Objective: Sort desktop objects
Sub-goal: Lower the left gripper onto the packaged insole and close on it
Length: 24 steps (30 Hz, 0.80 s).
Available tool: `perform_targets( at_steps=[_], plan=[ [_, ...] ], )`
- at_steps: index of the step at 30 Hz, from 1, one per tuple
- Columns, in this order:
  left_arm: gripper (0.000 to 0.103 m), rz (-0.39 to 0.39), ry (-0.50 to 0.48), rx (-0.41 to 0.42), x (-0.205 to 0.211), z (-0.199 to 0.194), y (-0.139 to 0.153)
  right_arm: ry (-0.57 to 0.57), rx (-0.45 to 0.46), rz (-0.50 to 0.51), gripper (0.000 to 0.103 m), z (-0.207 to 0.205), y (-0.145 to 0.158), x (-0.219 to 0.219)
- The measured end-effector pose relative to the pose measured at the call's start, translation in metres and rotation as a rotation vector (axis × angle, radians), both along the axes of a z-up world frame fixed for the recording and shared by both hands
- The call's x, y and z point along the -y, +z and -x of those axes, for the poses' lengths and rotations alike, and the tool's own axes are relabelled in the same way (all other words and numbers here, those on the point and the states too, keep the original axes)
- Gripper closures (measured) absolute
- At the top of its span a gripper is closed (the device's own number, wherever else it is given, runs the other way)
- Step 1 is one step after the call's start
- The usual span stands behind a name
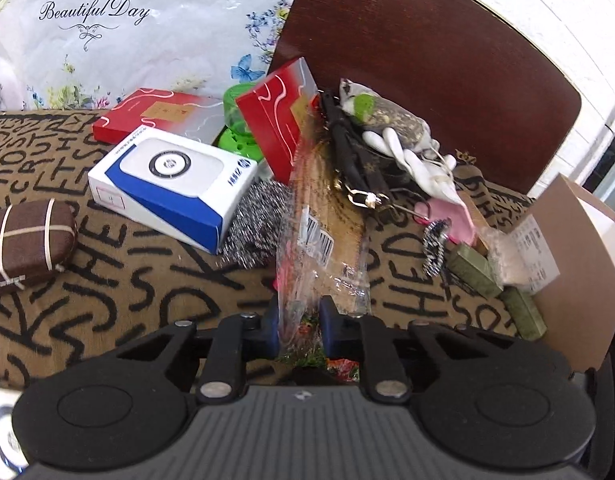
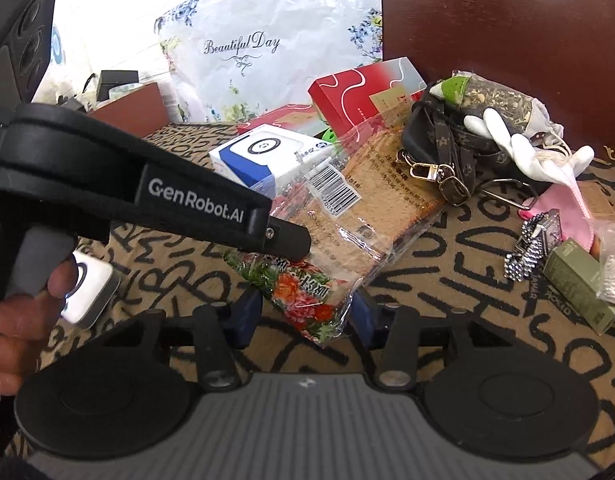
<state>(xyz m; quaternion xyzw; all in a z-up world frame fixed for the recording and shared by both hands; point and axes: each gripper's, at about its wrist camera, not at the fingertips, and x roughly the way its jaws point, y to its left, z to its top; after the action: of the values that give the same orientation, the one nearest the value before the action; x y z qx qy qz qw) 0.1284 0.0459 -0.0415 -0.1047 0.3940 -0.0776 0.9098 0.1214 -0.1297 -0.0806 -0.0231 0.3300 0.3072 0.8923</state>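
My left gripper (image 1: 298, 322) is shut on the floral end of a clear plastic packet (image 1: 327, 224) with a tan card and barcode inside, and holds it tilted up over the lettered cloth. The same packet (image 2: 347, 216) shows in the right wrist view, with the left gripper's black body (image 2: 155, 200) clamped on it from the left. My right gripper (image 2: 303, 316) is open, its blue fingers (image 2: 247, 312) on either side of the packet's floral end (image 2: 303, 292), not pressing it.
A blue-white box (image 1: 167, 184), two red boxes (image 1: 279, 120), a green object (image 1: 239, 120), a brown pouch (image 1: 27, 240), a strapped bag with white glove (image 1: 387, 148), a watch (image 2: 535, 244), green boxes (image 2: 579, 288) and a cardboard box (image 1: 579, 260) crowd the cloth. A chair back (image 1: 427, 60) stands behind.
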Motion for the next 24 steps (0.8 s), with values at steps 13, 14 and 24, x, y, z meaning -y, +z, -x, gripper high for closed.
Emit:
perform_targets(
  at_steps=[13,14,24],
  plan=[
    [0.084,0.018,-0.096,-0.055,0.023,0.081,-0.006,0.089,-0.035,0.073,0.057,0.081,0.008,0.034],
    [0.084,0.02,-0.1,-0.06,0.025,0.088,-0.006,0.094,-0.039,0.077,0.057,0.088,0.008,0.036],
    [0.083,0.009,-0.154,-0.098,0.047,0.147,-0.015,0.133,-0.06,0.097,0.058,0.153,0.008,0.066]
  ],
)
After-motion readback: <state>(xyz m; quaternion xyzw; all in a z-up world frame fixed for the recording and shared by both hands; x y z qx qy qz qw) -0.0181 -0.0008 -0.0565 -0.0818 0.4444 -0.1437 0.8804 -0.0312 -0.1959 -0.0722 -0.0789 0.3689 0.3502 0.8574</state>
